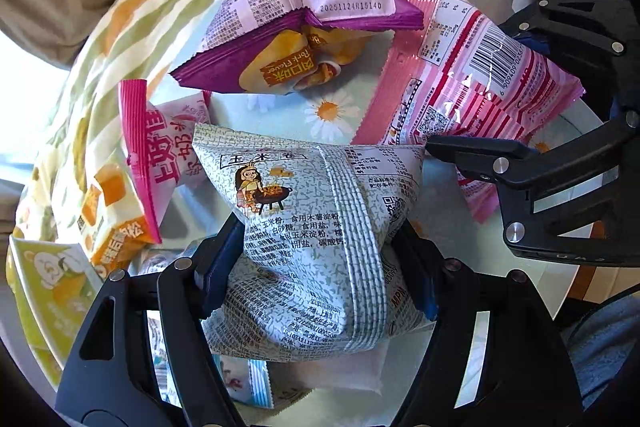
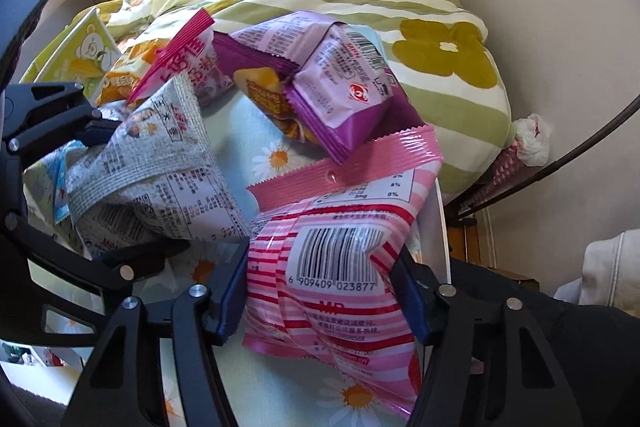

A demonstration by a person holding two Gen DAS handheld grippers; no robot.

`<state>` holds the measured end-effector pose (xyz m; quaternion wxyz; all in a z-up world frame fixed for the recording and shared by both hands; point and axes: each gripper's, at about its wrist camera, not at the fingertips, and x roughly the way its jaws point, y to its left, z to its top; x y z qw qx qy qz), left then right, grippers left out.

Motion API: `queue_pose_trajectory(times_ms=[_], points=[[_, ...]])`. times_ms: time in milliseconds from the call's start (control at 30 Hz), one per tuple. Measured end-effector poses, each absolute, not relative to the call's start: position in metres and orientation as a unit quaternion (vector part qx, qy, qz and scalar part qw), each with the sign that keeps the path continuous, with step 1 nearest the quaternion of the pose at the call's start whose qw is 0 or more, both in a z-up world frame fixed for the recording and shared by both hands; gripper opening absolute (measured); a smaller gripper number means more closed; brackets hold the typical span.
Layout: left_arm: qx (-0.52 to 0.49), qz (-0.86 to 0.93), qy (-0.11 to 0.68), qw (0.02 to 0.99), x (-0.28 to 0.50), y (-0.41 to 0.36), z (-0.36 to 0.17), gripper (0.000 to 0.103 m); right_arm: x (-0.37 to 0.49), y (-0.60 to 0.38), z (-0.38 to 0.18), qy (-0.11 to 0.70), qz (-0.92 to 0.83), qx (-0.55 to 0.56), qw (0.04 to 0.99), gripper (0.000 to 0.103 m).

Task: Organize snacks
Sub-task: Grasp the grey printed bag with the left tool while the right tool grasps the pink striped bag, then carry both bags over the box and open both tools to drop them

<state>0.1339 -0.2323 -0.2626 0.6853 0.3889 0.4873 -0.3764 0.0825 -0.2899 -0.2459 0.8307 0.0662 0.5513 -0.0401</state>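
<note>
The left tool (image 1: 320, 267) clenches the grey corn-roll packet (image 1: 320, 227); at its 2 o'clock, the right tool (image 2: 324, 291) clenches the pink striped packet (image 2: 340, 267).

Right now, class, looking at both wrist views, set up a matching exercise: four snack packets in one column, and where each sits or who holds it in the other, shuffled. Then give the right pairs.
Column one:
1. grey speckled packet
2. pink striped packet
3. purple packet
4. orange and pink packet

Column two:
A. lying loose at the far end of the pile
B. pinched in the right gripper's jaws
C. lying loose at the left of the left wrist view
D. pinched in the left gripper's jaws

Pairs: 1-D, 2-B, 3-A, 4-C
</note>
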Motion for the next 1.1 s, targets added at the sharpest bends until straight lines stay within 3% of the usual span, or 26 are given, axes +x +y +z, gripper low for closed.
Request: queue_pose_trajectory(times_ms=[333, 633, 1100], points=[[0.376, -0.360, 0.490, 0.699, 0.119, -0.227, -0.242, 0.069, 0.054, -0.296, -0.221, 0.546, -0.034, 0.094, 0.832, 0.059], [0.329, -0.319, 0.486, 0.744, 0.092, -0.203, -0.190, 0.069, 0.035, -0.289, -0.171, 0.523, 0.006, 0.074, 0.849, 0.059], [0.170, -0.175, 0.472, 0.847, 0.082, -0.082, -0.093, 0.069, 0.068, -0.227, -0.068, 0.443, 0.134, 0.010, 0.886, 0.059]])
